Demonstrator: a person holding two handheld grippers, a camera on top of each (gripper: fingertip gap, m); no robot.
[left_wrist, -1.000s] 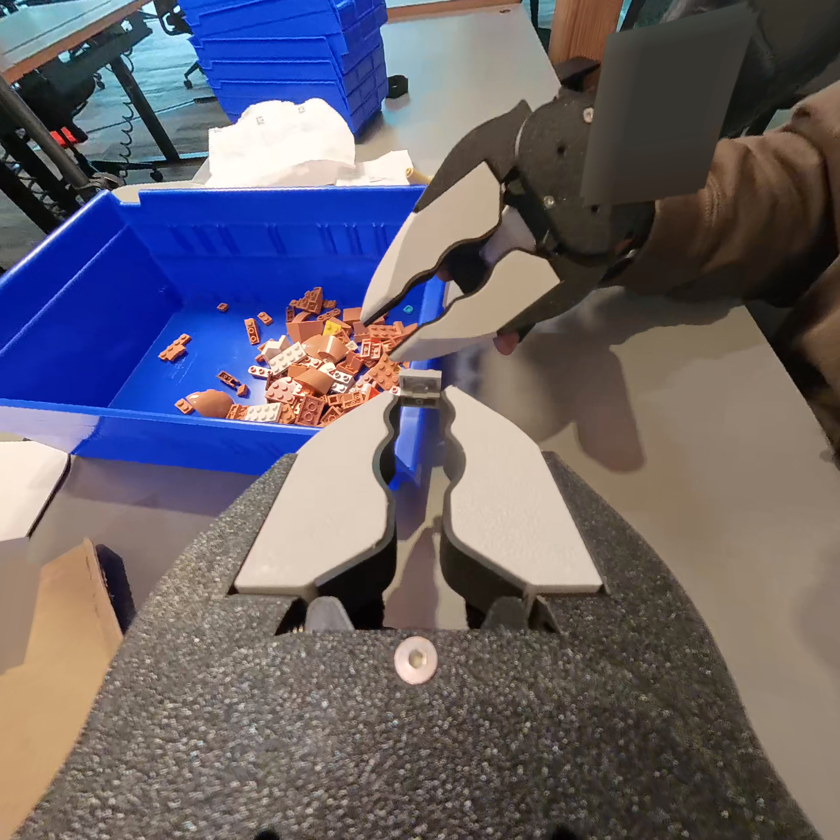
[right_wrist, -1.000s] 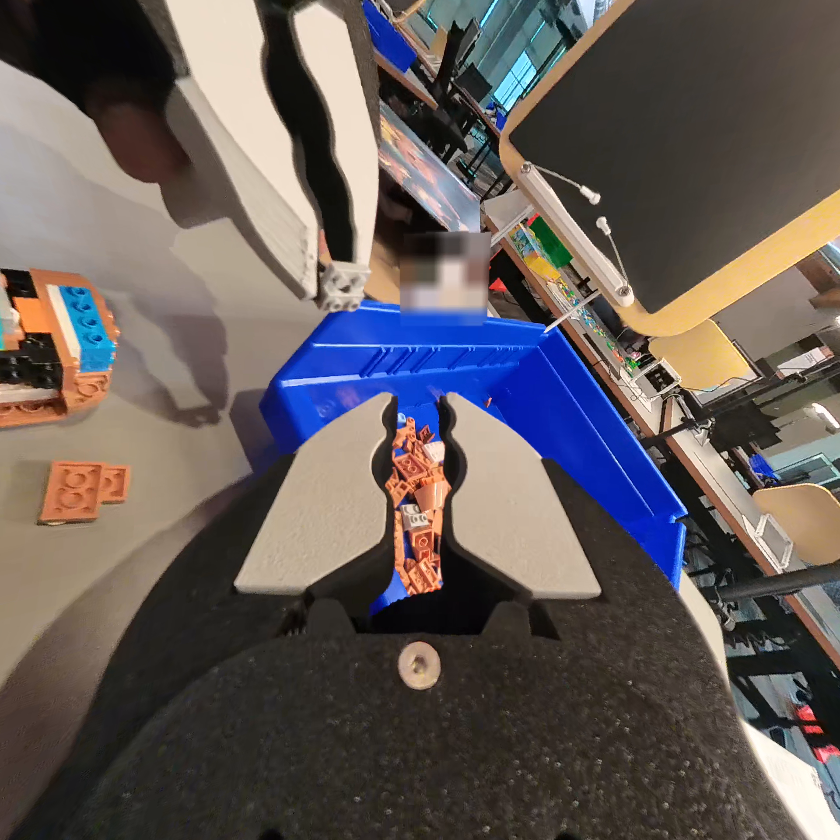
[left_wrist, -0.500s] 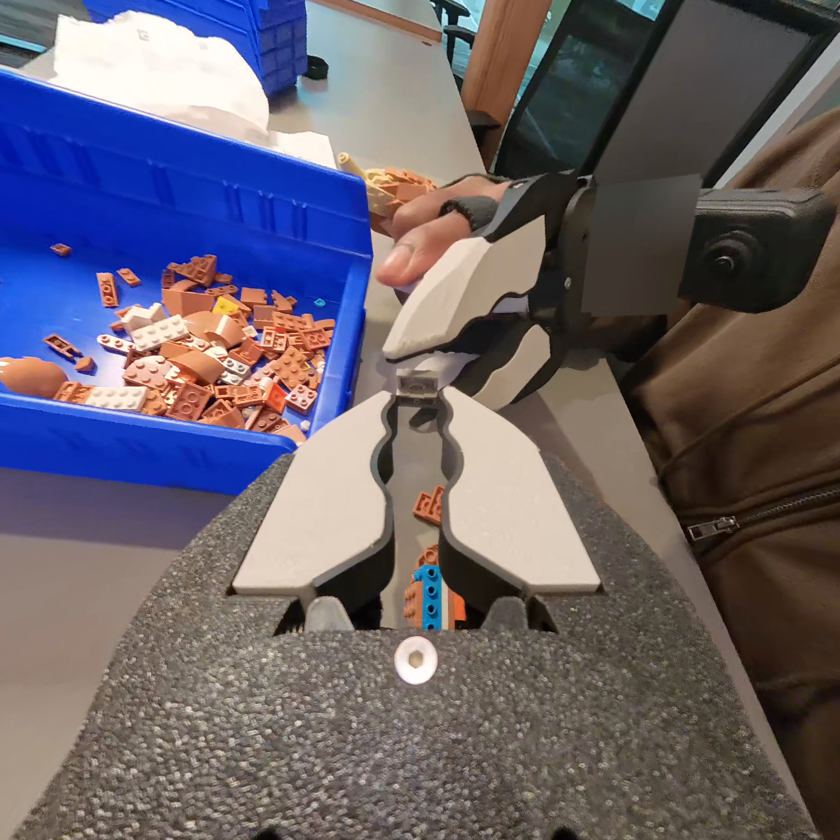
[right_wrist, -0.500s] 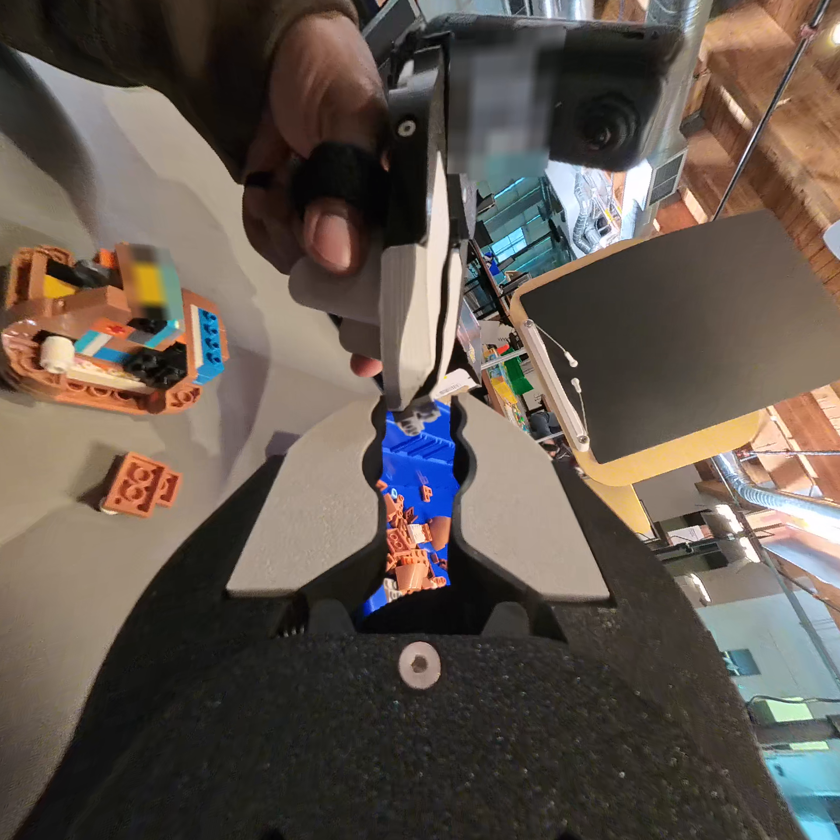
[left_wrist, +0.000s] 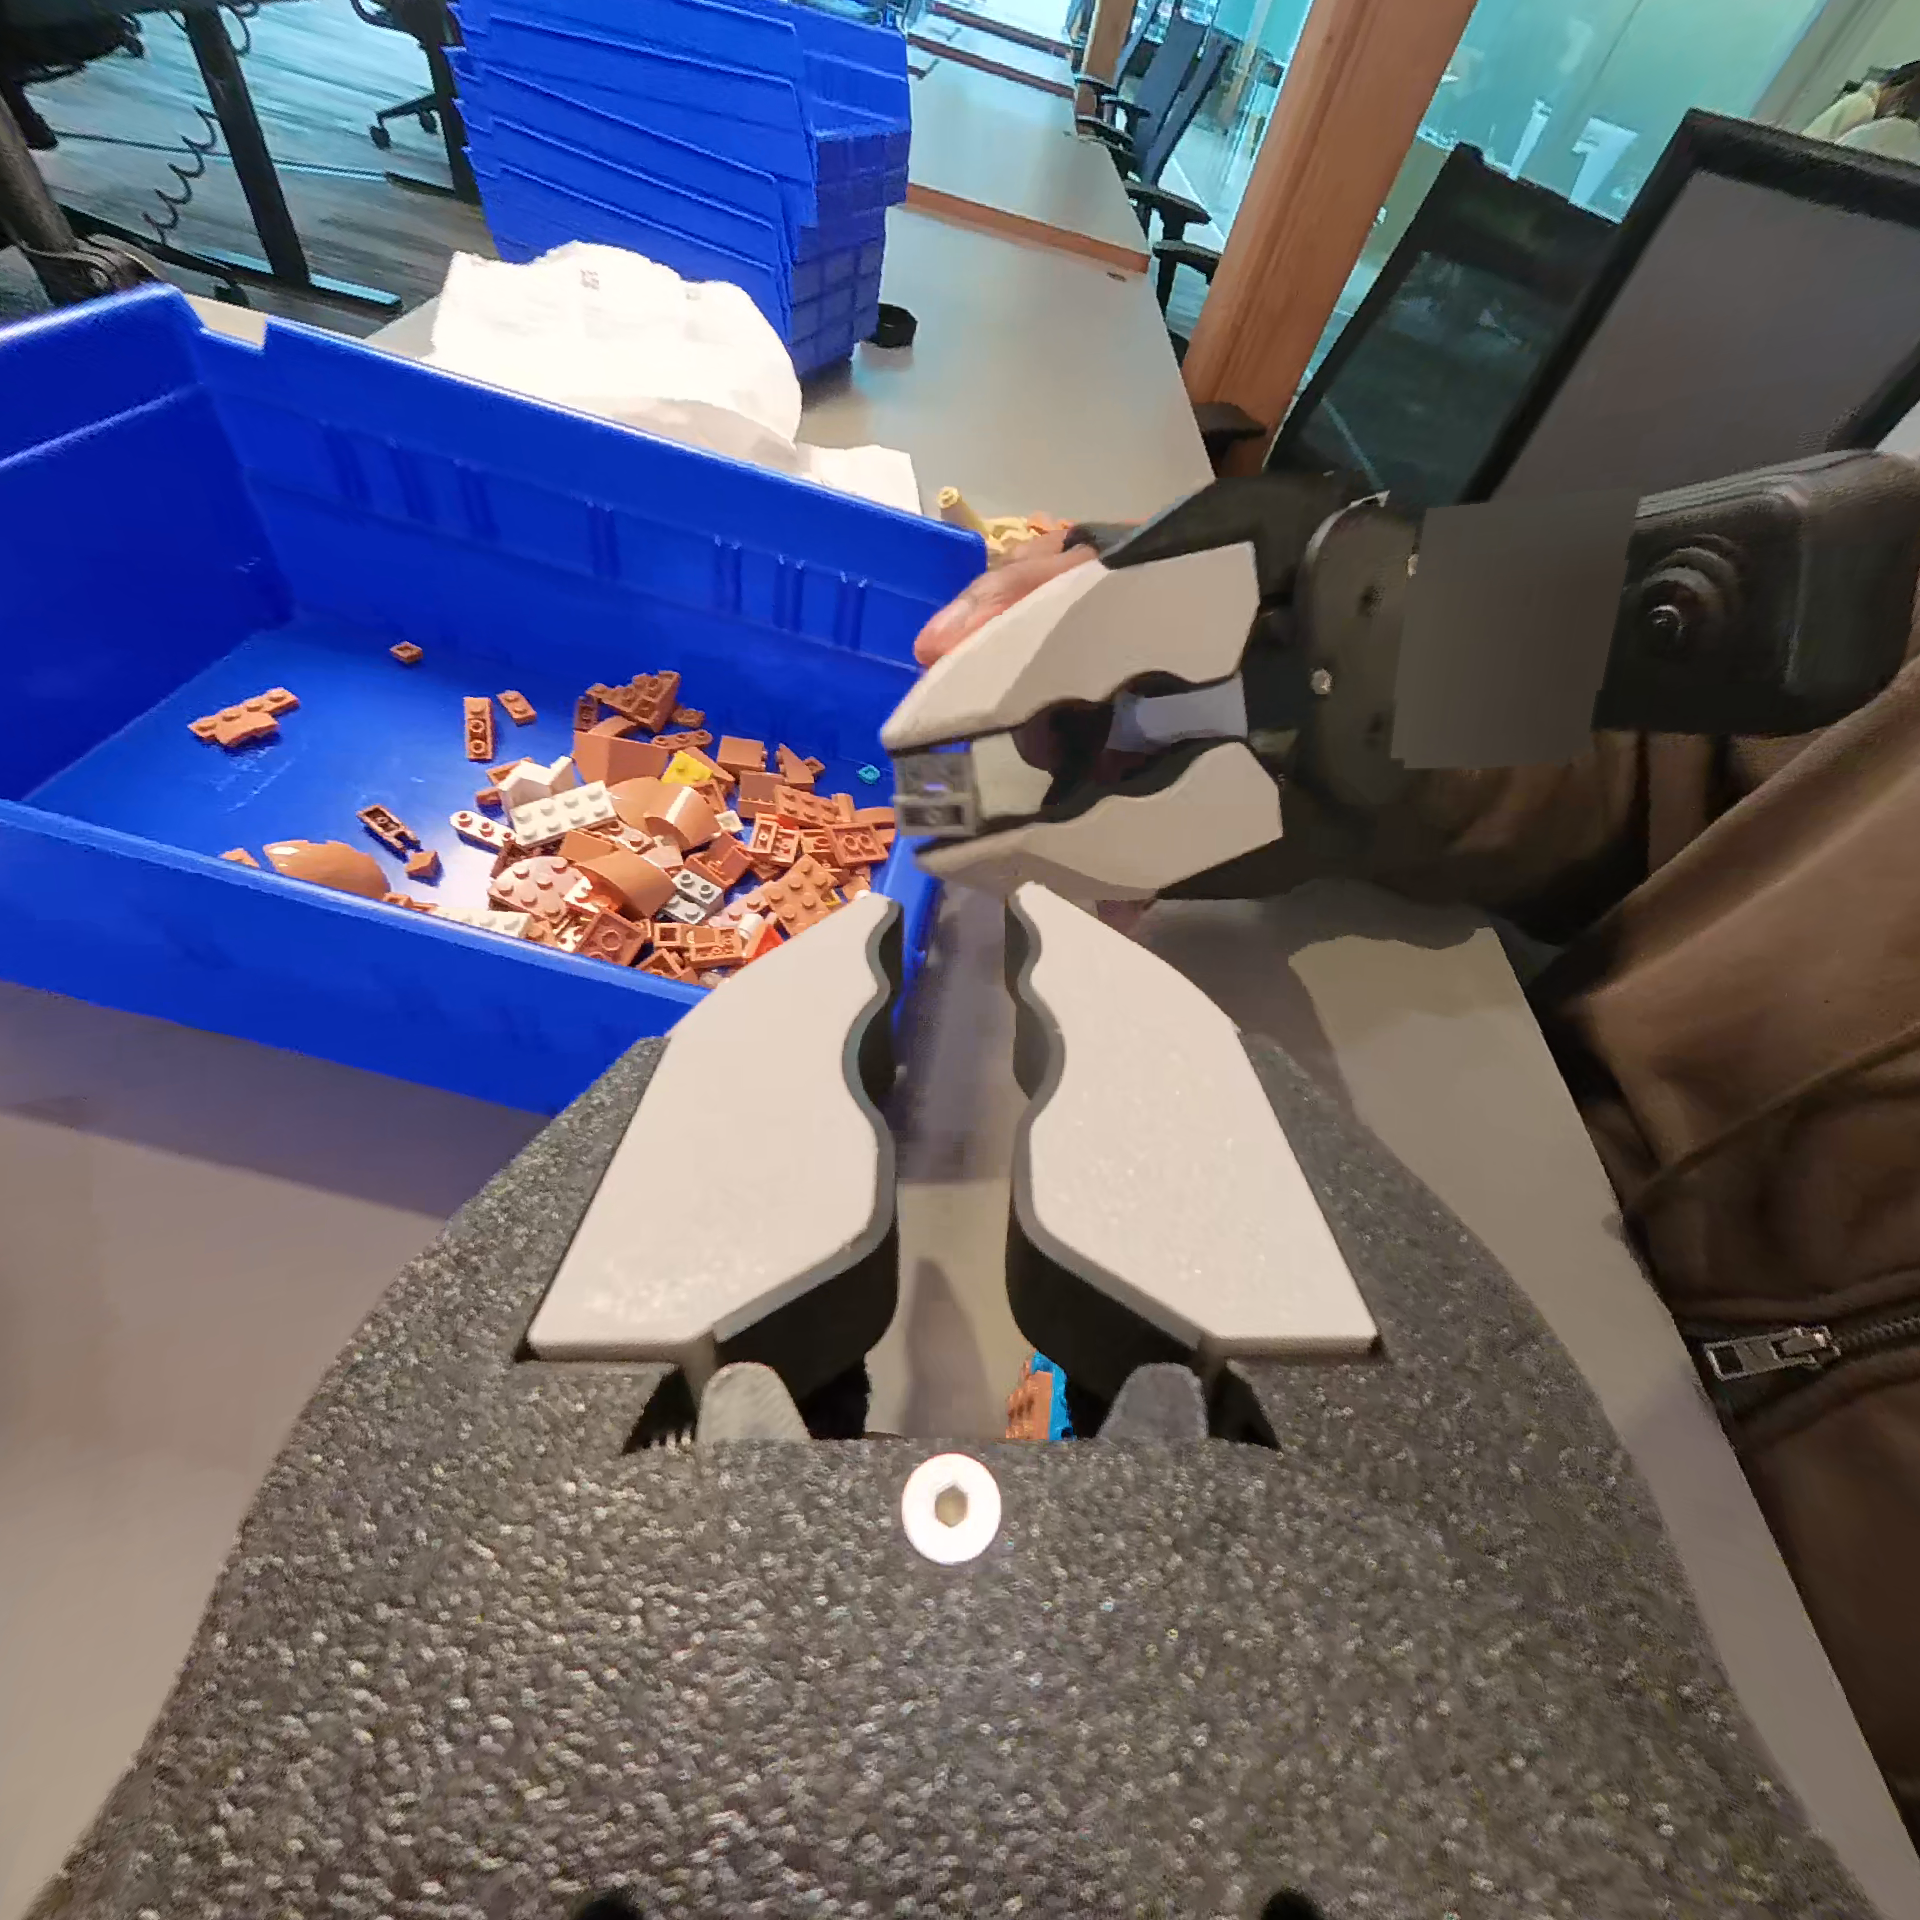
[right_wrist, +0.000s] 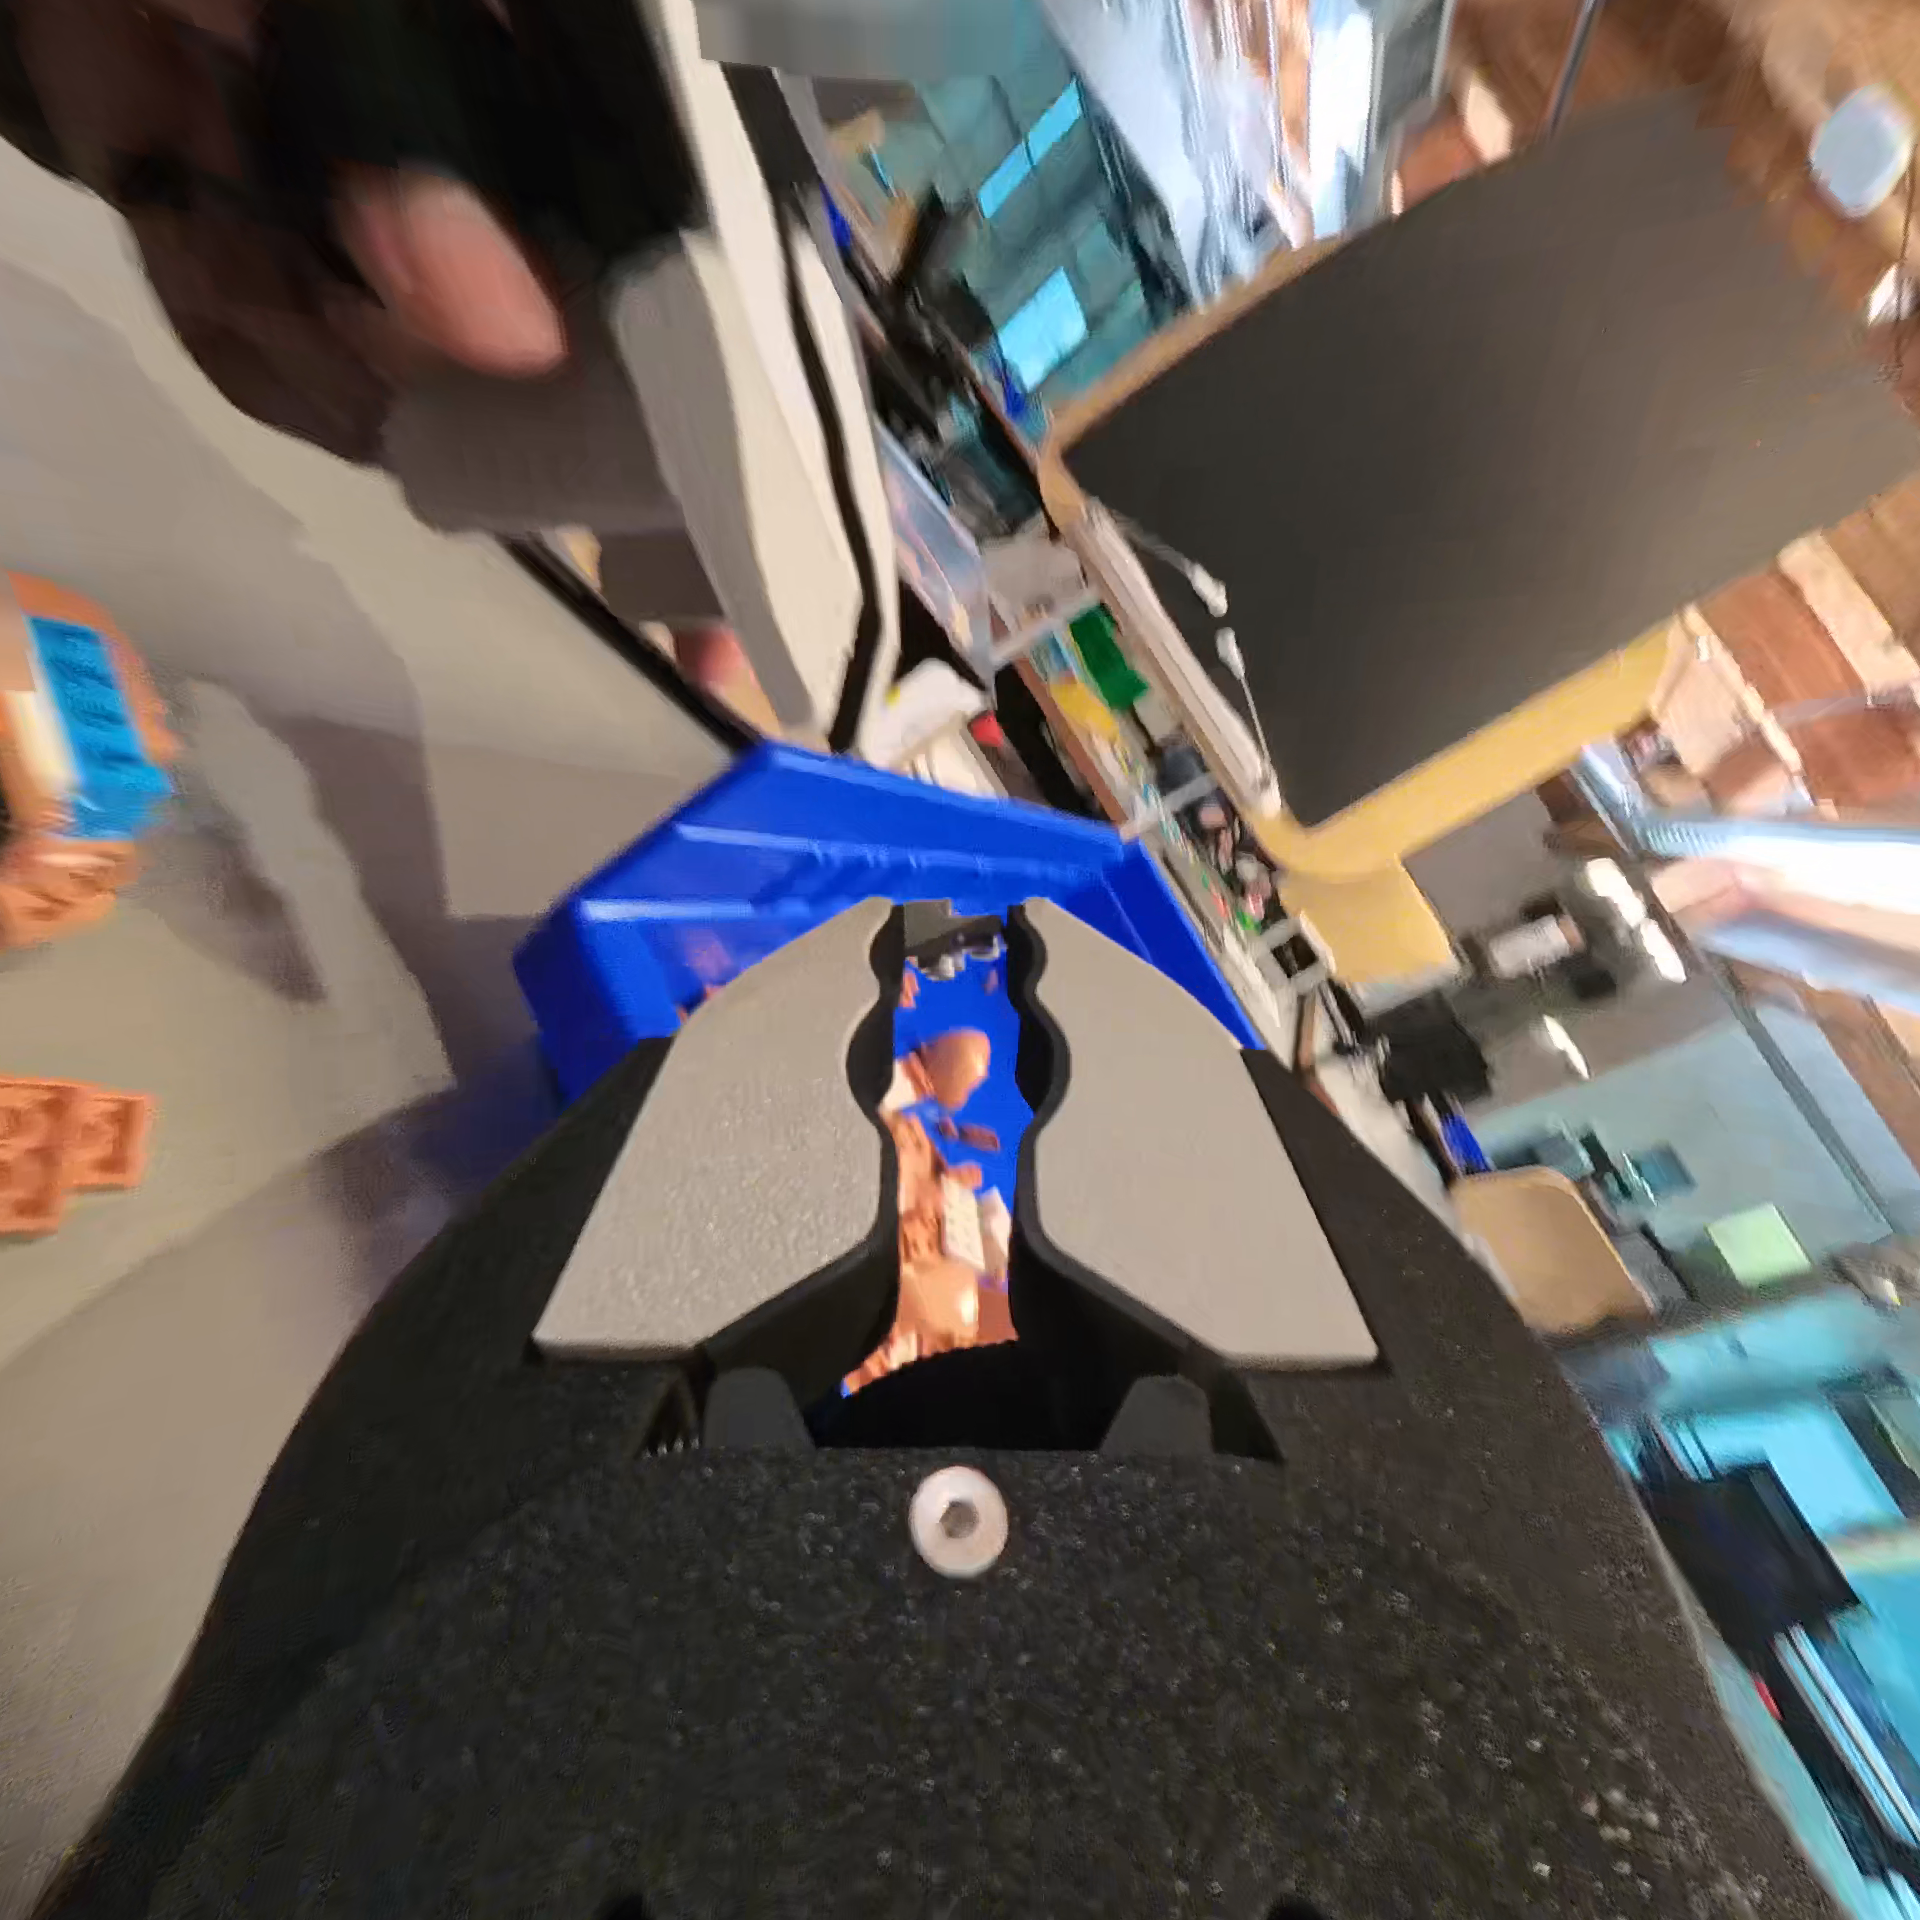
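Left wrist view: my left gripper (left_wrist: 948, 914) has let go, empty, jaws parted; my right gripper (left_wrist: 920, 805) now pinches the small grey brick (left_wrist: 932, 792) beside the blue bin (left_wrist: 312, 966).

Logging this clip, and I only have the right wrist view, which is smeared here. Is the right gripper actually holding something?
Observer: Yes. The left wrist view shows the right gripper shut on a small grey brick at its tips.
Operator: And the left gripper?
Observer: The left gripper is open, nothing between its fingers, its tips close to that brick.
Operator: What lies farther back?
Observer: Beyond the blue bin of bricks, a stack of blue bins stands on the table.
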